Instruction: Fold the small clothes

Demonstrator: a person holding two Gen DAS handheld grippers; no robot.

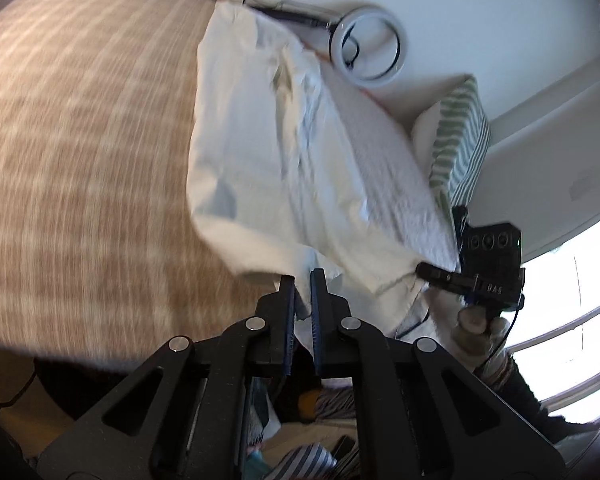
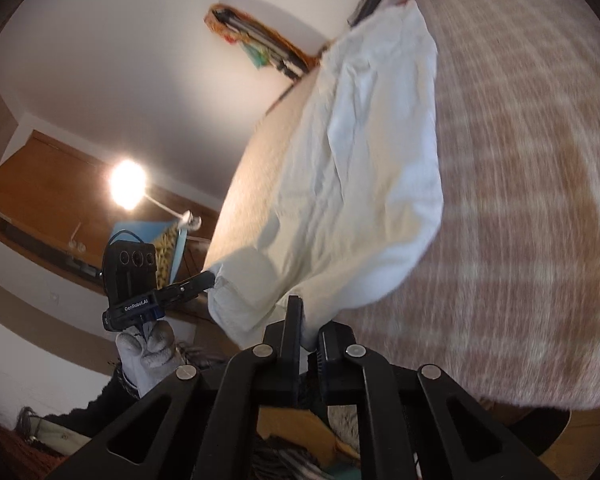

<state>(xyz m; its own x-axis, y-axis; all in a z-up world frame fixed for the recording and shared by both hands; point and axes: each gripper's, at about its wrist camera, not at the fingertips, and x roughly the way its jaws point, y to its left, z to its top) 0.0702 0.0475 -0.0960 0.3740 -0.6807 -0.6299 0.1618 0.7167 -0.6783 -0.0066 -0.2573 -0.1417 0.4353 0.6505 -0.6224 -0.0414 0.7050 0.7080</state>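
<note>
The left gripper [image 1: 303, 280] has its jaws clamped on the near edge of a white garment [image 1: 300, 152] at lower centre. The right gripper [image 2: 306, 320] likewise pinches the same garment [image 2: 364, 184] at lower centre. The cloth stretches from both toward the top of each frame, over a tan striped bed [image 1: 80, 140].

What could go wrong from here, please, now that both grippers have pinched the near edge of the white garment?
The left gripper and right gripper each hold only a thin edge of the white garment, so a corner might slip free. Its far end still lies on the striped bedcover and could drag or bunch.
</note>
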